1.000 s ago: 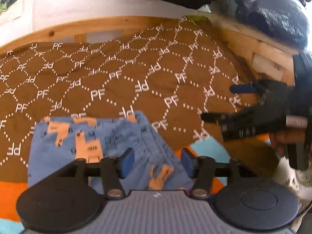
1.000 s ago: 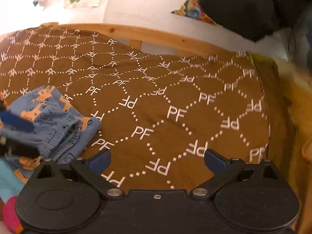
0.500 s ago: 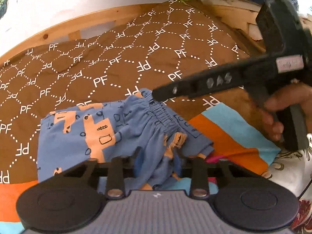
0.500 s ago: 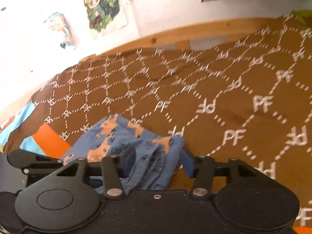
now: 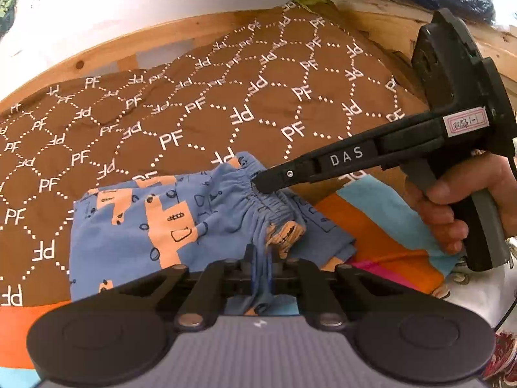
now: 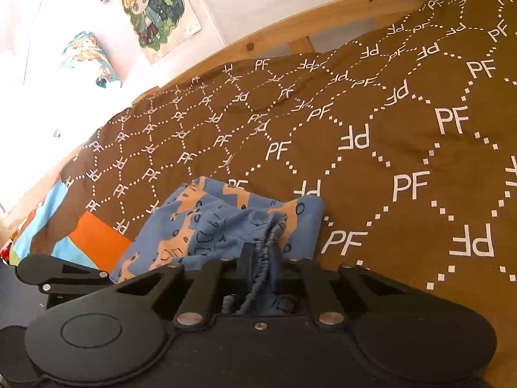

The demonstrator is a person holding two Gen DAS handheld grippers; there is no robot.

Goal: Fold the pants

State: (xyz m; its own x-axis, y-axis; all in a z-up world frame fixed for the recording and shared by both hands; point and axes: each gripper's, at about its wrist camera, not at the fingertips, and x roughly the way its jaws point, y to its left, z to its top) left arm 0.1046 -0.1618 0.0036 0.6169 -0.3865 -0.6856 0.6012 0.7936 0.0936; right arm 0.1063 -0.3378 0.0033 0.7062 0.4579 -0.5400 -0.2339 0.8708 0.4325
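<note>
In the left wrist view, we hold the pants (image 5: 168, 226) on the brown blanket (image 5: 226, 113). Our left gripper (image 5: 260, 258) is closed on a bunch of blue cloth at 6 o'clock. The right gripper (image 5: 258, 183) comes in from 3 o'clock and its tip touches the gathered waistband; from here we cannot tell its jaws. The pants lie crumpled, so we judge the folding has hardly begun: they must first be spread flat.

In the right wrist view, the right gripper (image 6: 260, 258) is closed on the elastic waistband, which runs between its jaws at 6 o'clock. The pants (image 6: 226, 223) are soft, thin cotton with orange prints, wrinkled into a heap. The blanket (image 6: 387, 129) looks smooth, with a white dotted pattern.
</note>
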